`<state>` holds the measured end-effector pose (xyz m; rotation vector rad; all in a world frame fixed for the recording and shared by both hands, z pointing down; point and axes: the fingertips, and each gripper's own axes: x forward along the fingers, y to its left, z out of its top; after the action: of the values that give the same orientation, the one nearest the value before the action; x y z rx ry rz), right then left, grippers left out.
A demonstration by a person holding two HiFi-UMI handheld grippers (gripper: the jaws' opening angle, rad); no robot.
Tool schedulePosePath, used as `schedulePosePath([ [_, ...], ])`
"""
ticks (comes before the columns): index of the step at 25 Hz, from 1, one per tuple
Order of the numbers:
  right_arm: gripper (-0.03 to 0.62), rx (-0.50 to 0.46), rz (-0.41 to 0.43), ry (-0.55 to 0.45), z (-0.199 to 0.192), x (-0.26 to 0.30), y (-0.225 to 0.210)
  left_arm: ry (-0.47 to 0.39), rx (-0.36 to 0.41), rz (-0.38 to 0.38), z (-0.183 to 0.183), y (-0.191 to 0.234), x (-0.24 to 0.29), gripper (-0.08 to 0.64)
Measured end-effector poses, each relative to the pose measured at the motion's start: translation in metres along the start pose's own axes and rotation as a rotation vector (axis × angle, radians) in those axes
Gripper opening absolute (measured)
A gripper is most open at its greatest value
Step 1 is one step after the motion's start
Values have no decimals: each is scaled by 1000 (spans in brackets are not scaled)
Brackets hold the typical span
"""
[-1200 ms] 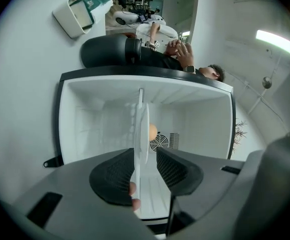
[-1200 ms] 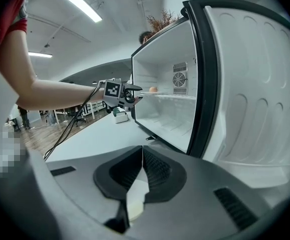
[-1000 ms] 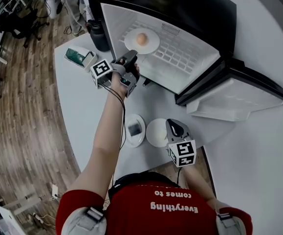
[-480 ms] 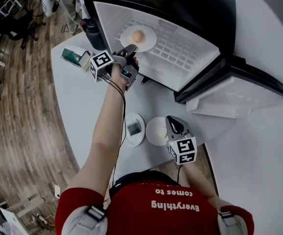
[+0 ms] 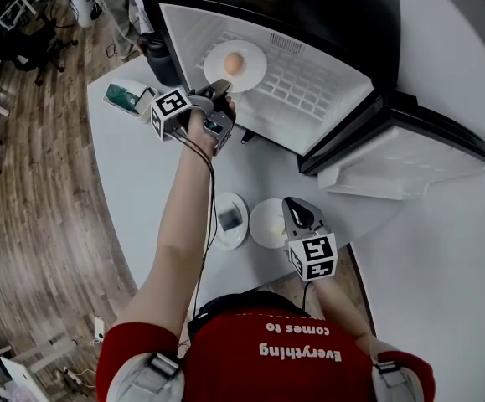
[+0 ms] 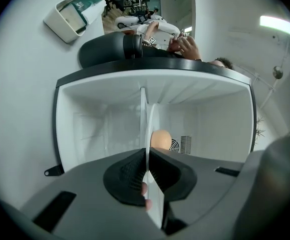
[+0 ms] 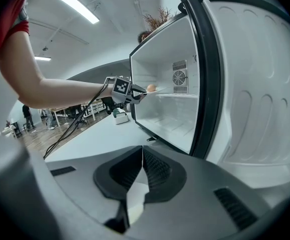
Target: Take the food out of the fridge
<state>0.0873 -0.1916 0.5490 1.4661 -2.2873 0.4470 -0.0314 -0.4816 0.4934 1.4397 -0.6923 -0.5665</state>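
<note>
On the fridge (image 5: 326, 15) shelf, the plate (image 5: 255, 72) sits near the front edge with the food (image 5: 234, 61), a small tan round, at its middle, so you can take both by the rim without reaching deep. Your left gripper (image 5: 222, 86) points level into the opening and its jaws are closing on the plate's near rim. The rim runs edge-on between the pads, one pad on each face, and the food lies just beyond the jaws on the plate. Holding level makes sense, I judge, since a tilt could let the round roll off. The door (image 5: 393, 162) is swung wide to your right, out of the path back over the bench (image 5: 141, 157). Your right gripper (image 5: 296, 211) waits low near your body, angled down, its jaws closed pad to pad. Something white shows in the gap behind the pads, but I cannot tell that it is gripped. That gripper is well apart from the food, just beside a white dish (image 5: 263, 224) on the bench, probably a landing spot.
</note>
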Motion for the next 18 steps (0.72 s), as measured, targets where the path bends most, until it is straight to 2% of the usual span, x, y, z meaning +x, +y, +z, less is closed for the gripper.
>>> schedulePosePath([
  [10, 15, -6, -9, -36, 10, -13, 3, 16, 59, -40, -7, -31, -24, 18],
  [15, 15, -13, -11, -51, 12, -25, 9, 35, 130, -33, -17, -45, -37, 18],
  [18, 15, -15, -12, -54, 10, -34, 13, 38, 123, -47, -23, -49, -47, 18],
])
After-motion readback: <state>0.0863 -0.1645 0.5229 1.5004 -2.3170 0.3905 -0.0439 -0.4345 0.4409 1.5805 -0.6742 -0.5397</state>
